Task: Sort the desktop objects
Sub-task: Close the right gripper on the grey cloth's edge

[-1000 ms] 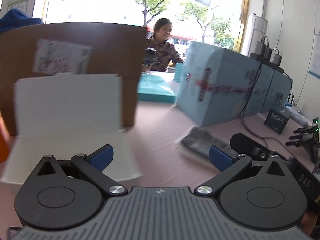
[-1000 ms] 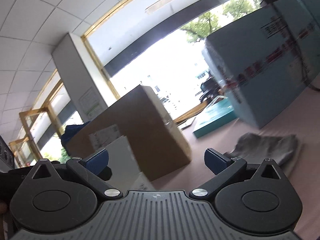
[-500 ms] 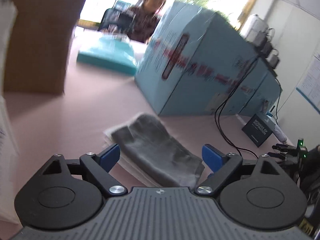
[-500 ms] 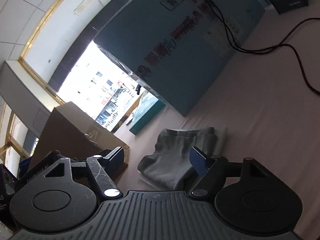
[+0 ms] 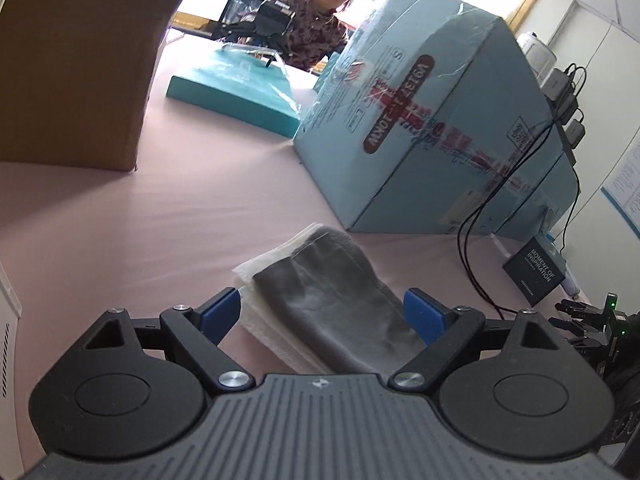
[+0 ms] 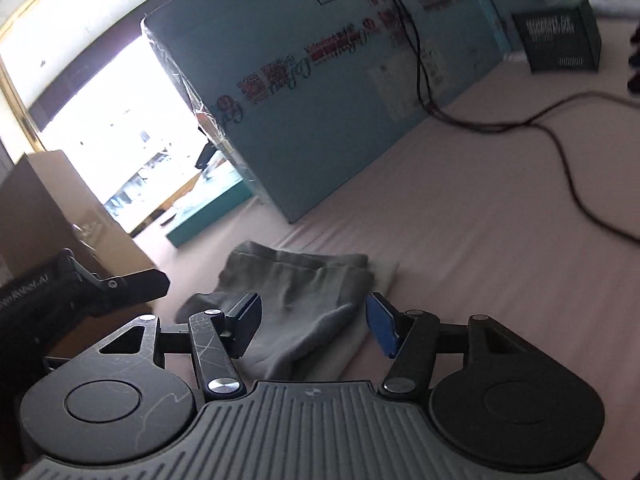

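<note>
Grey folded cloth (image 5: 336,304) on white paper sheet (image 5: 264,268), near edge of pink table (image 5: 168,216), in front of blue carton (image 5: 432,128). Left gripper (image 5: 322,312) and right gripper (image 6: 312,322) both spread, straddling cloth, empty; presumably lined up to pinch it.

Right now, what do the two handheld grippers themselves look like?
Both share a ribbed grey body, black linkage arms with silver pivot pins, round black discs and blue finger pads. The left gripper looks clean; the right gripper has scratched arms. No sleeves or hands show.
</note>
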Action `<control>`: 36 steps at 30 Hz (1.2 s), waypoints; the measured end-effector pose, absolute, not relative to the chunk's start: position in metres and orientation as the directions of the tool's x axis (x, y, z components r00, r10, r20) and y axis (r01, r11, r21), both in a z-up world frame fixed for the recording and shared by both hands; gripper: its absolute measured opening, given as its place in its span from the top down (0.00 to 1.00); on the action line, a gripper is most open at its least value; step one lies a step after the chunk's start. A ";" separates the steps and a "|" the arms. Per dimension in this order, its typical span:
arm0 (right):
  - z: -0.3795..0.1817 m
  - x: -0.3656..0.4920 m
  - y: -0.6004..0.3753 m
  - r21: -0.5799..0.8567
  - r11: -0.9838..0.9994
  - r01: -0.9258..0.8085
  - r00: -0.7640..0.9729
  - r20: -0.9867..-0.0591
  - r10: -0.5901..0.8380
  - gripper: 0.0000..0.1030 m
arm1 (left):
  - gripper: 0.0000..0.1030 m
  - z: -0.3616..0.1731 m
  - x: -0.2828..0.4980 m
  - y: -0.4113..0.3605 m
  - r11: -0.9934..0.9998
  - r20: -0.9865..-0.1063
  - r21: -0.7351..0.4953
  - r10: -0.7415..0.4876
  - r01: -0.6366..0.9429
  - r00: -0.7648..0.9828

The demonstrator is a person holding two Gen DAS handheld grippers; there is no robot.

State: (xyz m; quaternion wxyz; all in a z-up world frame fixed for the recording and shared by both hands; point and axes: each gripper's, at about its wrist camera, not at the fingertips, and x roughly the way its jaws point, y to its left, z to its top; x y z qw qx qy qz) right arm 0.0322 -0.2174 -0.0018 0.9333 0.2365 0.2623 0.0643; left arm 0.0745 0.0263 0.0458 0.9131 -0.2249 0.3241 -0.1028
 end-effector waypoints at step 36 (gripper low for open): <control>0.008 0.017 -0.218 0.388 0.917 -0.092 0.823 -0.489 0.289 0.90 | 0.21 0.045 0.076 0.042 0.820 -0.516 -0.544 -0.495 0.180 0.699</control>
